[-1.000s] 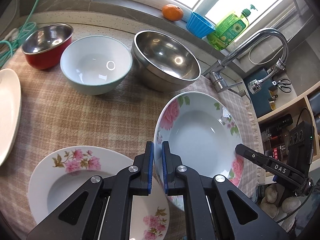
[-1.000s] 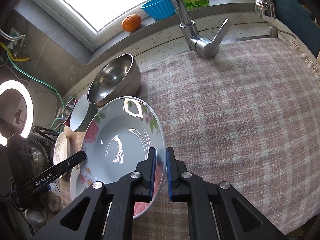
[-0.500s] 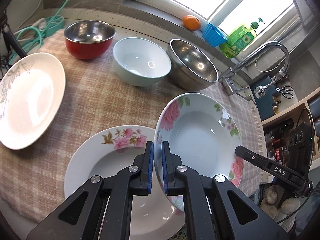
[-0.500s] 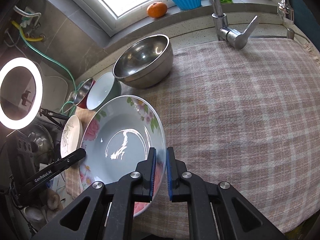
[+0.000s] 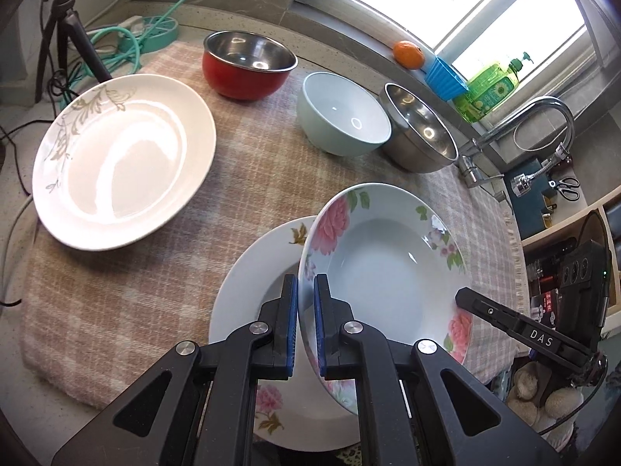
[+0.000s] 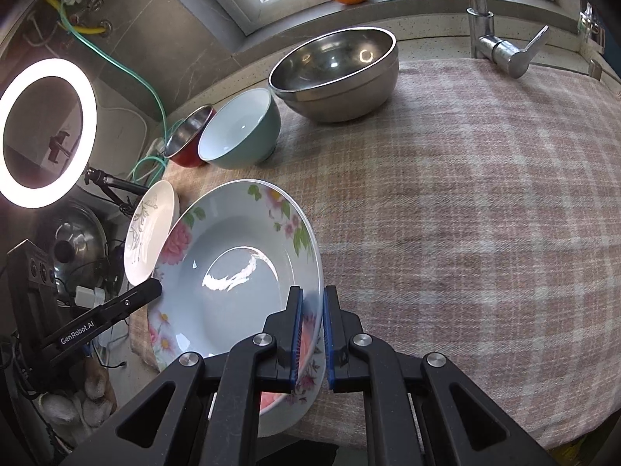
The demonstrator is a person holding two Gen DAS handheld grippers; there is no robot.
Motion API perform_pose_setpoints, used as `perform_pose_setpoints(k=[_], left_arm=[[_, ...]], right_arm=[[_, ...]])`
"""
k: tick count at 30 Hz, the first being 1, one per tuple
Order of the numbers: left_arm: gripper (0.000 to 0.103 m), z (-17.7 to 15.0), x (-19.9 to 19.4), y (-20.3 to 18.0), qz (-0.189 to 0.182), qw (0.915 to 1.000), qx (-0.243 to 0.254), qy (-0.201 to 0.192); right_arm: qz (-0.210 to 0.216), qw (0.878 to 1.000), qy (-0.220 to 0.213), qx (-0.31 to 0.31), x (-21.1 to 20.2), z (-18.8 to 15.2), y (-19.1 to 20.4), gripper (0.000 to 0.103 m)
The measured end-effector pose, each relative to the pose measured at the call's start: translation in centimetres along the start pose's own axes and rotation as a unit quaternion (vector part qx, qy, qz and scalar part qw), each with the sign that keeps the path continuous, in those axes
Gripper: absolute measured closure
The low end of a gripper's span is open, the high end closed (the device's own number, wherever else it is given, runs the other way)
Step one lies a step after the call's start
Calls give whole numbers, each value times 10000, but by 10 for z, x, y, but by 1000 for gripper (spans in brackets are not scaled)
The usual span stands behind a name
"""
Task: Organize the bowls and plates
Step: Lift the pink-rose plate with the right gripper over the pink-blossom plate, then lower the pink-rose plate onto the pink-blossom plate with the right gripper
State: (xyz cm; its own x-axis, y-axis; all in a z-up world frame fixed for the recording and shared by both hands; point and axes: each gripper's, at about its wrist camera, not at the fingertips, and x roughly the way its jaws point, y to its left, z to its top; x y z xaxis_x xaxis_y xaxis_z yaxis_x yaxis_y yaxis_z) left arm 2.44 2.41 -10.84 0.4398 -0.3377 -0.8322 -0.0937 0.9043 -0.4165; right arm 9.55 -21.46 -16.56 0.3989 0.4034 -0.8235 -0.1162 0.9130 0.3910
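Left gripper (image 5: 305, 324) and right gripper (image 6: 309, 336) clamped on opposite rims of the blue floral plate (image 5: 382, 272), held tilted just above the white floral plate (image 5: 252, 291) on the checked cloth (image 5: 252, 163). Best levelled first, centred over the lower plate, lowered evenly, released only once seated.

Home kitchen: faucet (image 6: 485, 31), dish soap (image 5: 489, 91), bowls.

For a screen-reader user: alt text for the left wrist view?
The left gripper clamps the rim of a blue floral plate, held tilted above a white floral plate on a checked cloth, with three bowls behind.
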Motion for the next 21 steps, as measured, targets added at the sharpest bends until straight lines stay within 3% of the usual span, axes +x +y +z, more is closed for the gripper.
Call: perform_pose_setpoints(k=[21], left_arm=[[97, -20, 2, 27, 176, 9997, -116, 149]], right_arm=[[-115, 9993, 262, -257, 26, -21, 19, 94]])
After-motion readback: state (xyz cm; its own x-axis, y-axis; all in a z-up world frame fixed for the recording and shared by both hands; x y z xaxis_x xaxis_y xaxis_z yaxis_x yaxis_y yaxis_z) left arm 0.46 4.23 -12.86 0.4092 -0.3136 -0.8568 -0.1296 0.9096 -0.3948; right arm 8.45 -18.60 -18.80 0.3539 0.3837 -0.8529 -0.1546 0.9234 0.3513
